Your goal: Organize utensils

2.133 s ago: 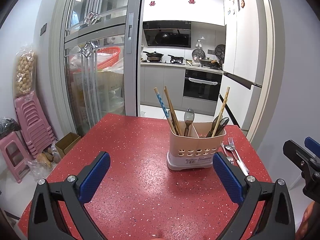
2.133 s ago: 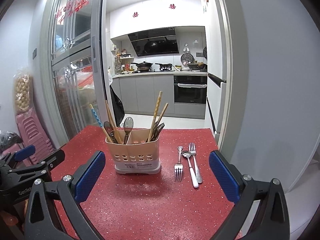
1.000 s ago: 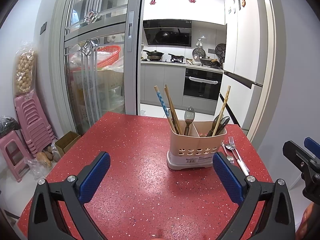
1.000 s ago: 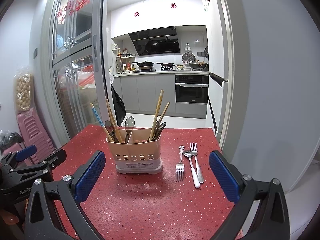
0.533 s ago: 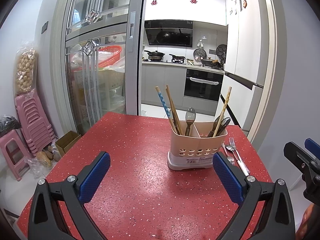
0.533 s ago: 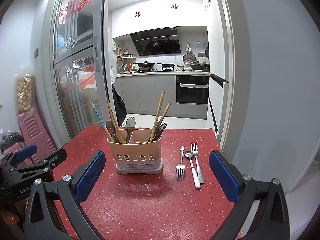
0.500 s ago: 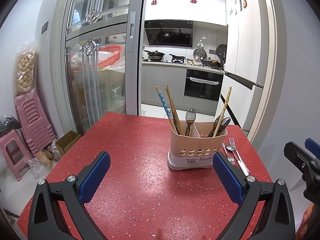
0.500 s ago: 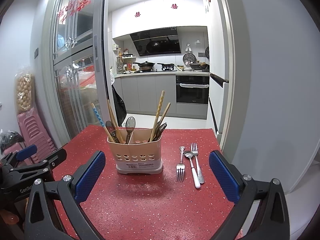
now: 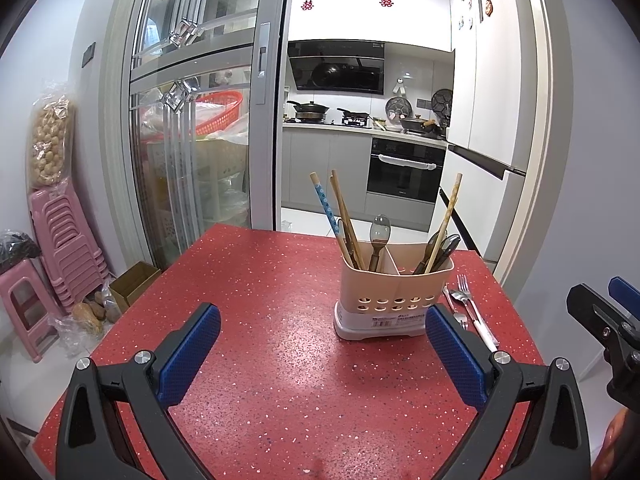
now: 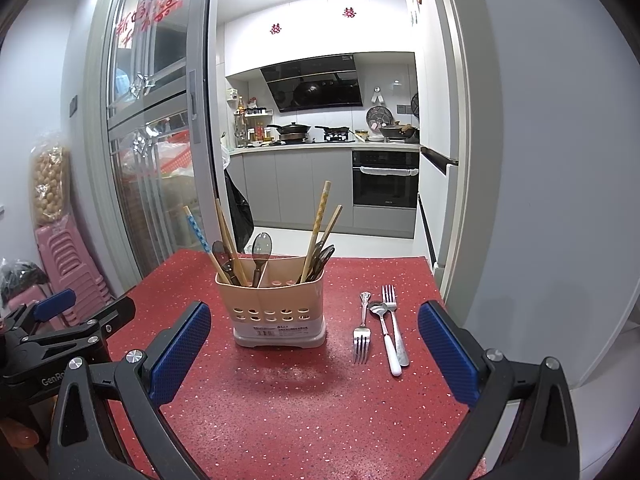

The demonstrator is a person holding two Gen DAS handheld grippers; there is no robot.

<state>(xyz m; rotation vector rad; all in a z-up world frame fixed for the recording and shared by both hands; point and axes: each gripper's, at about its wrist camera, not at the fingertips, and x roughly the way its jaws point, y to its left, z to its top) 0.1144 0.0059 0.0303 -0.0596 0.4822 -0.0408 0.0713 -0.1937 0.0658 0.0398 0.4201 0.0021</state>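
Observation:
A beige two-compartment utensil holder (image 10: 278, 306) stands on the red speckled table (image 10: 304, 408), with chopsticks and spoons upright in both compartments; it also shows in the left wrist view (image 9: 394, 298). To its right lie a fork (image 10: 362, 330), a white-handled spoon (image 10: 385, 334) and a second fork (image 10: 395, 326), partly hidden behind the holder in the left wrist view (image 9: 474, 312). My left gripper (image 9: 320, 350) is open and empty, short of the holder. My right gripper (image 10: 314, 350) is open and empty, short of the holder and the loose cutlery.
The table's right edge (image 10: 448, 304) drops off next to a grey wall. Pink stools (image 9: 64, 248) and a cardboard box (image 9: 134, 284) stand on the floor at the left. A glass sliding door (image 9: 192, 140) and the kitchen lie behind the table.
Both grippers have drifted slightly, with the holder a little lower in the right wrist view. Nothing was taken hold of or let go.

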